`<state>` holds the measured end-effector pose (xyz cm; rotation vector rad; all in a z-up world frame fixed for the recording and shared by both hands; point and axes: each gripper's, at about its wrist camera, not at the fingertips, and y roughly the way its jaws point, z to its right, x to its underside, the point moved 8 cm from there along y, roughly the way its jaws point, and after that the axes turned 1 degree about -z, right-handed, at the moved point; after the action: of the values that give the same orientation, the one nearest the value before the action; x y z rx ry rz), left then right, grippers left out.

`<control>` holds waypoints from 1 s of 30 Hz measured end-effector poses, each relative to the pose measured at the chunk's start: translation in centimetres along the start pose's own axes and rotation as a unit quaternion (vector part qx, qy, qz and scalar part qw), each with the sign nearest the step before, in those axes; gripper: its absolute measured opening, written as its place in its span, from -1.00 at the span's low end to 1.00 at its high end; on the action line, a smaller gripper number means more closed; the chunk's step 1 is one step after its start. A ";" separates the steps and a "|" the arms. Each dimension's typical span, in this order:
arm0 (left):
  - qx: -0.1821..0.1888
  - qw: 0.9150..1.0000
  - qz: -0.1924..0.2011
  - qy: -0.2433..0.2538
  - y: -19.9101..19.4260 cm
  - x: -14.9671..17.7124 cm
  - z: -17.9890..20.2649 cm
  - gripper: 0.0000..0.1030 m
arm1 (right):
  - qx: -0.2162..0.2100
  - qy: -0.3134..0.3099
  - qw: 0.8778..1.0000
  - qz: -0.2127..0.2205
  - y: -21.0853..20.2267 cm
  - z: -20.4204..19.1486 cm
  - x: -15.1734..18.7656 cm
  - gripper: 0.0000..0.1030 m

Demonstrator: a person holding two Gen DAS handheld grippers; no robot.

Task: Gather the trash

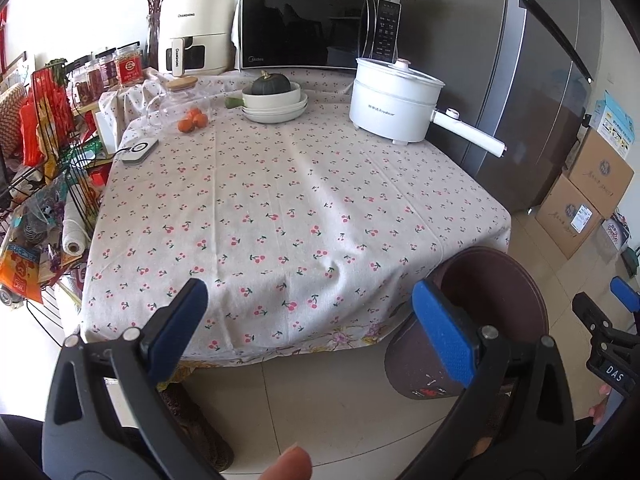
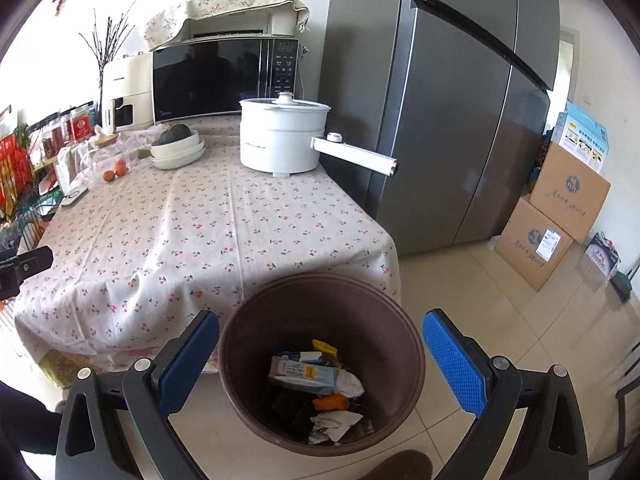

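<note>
**Both claws spread and empty above the trash bin**

The table [image 2: 208, 224], under its cherry-print cloth, is my landmark. To its right stands the tall grey fridge [image 2: 460, 120], and further right of that sit stacked cardboard boxes [image 2: 560, 216] on the floor tiles. At the table's far edge is the black microwave [image 1: 312, 28], with a cream air fryer [image 1: 196, 36] to its left. In front of the microwave, on the table's right side, rests the white electric pot [image 2: 280, 140], its handle reaching out past the table's edge towards the fridge. Left of the pot is a stack of pale bowls [image 1: 276, 106] with a dark green squash [image 1: 270, 84] in the top one, and left of those a few small oranges [image 1: 193, 120].

On the floor at the table's near right corner stands the brown trash bin [image 2: 320, 360]. Inside it lies the trash [image 2: 312, 380]: a small carton, crumpled white paper, an orange scrap and yellow wrappers.

My right claw [image 2: 320, 364] hangs over the bin, jaws spread wide with nothing pinched. My left claw [image 1: 312, 332] hovers off the table's near edge, also spread and empty.
</note>
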<state>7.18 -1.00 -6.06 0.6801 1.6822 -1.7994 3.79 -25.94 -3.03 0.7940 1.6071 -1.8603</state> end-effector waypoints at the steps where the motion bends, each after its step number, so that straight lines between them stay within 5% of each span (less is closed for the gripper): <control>1: 0.001 1.000 -0.001 0.002 0.0 0.1 0.1 0.98 | -0.001 0.002 1.000 -0.001 0.1 0.1 0.1 1.00; 30: 0.003 1.000 0.009 0.023 -0.8 0.3 1.7 0.98 | -0.005 0.007 1.000 0.004 0.0 0.3 0.1 1.00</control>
<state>6.46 -2.72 -5.58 0.7407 1.6965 -1.7899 3.65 -26.27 -3.08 0.8100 1.6174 -1.8439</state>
